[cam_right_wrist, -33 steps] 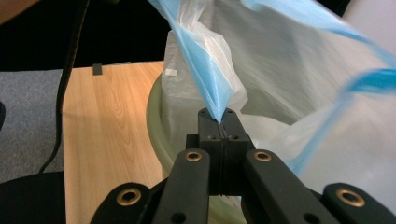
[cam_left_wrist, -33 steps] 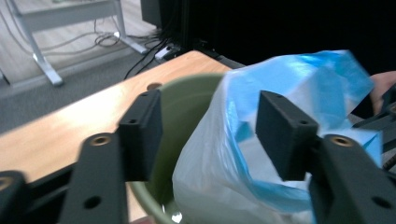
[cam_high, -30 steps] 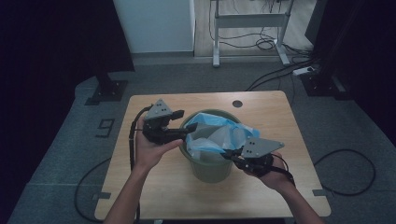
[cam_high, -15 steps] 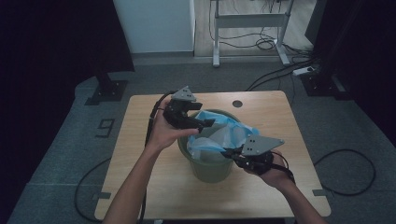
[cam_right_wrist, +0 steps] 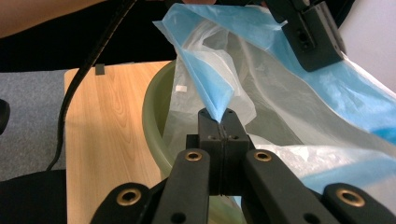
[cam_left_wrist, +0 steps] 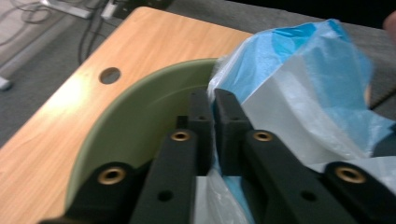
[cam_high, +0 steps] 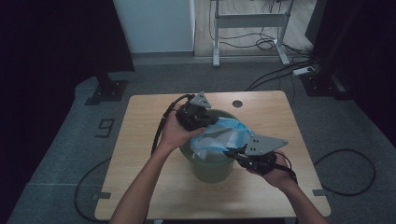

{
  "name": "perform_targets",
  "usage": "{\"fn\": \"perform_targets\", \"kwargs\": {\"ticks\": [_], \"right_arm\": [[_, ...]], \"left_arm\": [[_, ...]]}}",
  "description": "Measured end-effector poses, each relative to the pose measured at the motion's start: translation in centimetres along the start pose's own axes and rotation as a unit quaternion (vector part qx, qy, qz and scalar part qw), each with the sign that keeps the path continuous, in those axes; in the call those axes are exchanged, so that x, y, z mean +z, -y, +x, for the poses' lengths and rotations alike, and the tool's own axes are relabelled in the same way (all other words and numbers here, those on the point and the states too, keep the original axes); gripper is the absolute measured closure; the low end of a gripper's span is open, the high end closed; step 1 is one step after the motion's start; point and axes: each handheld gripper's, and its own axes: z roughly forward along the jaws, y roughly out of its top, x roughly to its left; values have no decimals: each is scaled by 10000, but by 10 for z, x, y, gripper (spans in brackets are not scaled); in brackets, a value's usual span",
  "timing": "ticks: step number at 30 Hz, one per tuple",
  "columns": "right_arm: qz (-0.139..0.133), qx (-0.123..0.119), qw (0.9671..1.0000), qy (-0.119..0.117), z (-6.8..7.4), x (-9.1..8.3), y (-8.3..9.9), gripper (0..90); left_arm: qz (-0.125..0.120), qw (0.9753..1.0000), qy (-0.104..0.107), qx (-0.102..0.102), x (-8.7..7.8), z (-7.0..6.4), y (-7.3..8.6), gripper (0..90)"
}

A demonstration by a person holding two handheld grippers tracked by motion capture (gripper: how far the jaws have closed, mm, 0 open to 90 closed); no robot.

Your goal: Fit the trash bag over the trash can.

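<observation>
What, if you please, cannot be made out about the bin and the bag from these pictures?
- Bin inside: high view, covered by the blue bag.
- Bin base: right gripper view, behind its own jaws.
- Bag lower edge: left gripper view, behind its jaws, blurred.

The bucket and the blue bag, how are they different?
The bucket is green and stiff and stands upright on the table; the bag is blue and white, thin and crumpled. The bucket has a smooth round rim, while the bag bunches up in folds above it. The bucket stands free; the bag is pinched by the left gripper and the right gripper. Both sit together, with the bag going down into the bucket.
</observation>
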Motion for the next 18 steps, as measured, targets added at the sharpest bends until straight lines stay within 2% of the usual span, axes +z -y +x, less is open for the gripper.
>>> {"fn": "perform_targets", "kwargs": {"ticks": [4,7,9,11,14,16,18], "right_arm": [[-91,18,9999,61,1,-6,1,889],[-118,27,9999,86,1,-10,3,889],[-124,39,9999,107,2,-12,5,889],[-132,45,9999,89,2,-14,8,878],[-251,227,9993,148,3,-18,11,706],[-466,448,9978,128,4,-24,9,653],[-636,607,9958,239,4,-32,4,598]], "left_arm": [[-263,9986,-404,-220,-8,4,6,900],[-481,9963,-535,-468,-16,7,13,900],[-521,9946,-687,-585,-21,8,19,900],[-565,9936,-675,-708,-26,9,25,900],[-620,9923,-702,-807,-30,7,33,900],[-684,9913,-700,-875,-32,6,37,900],[-723,9909,-678,-910,-34,5,38,900]]}}
